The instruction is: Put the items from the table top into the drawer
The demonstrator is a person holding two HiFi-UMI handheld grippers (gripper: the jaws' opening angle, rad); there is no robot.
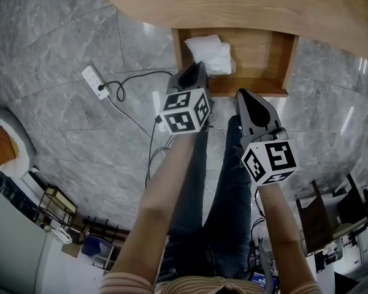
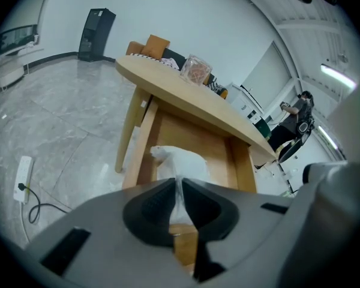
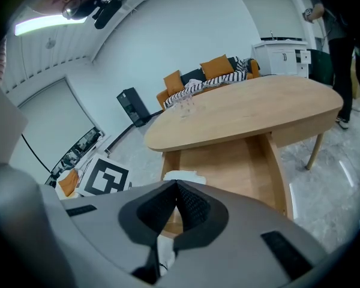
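A wooden drawer stands pulled out under the oval wooden table. A white plastic bag lies in the drawer's left part. My left gripper hangs just over the drawer's front left, its jaws pinched on a thin edge of that white bag, which runs from the jaws down into the drawer. My right gripper is to the right, in front of the drawer's front edge, shut with nothing between its pads. On the table top stands a clear container.
A white power strip with a black cable lies on the grey marble floor at left. An orange-cushioned seat sits far left. A sofa with orange cushions stands behind the table. A person stands at the far right.
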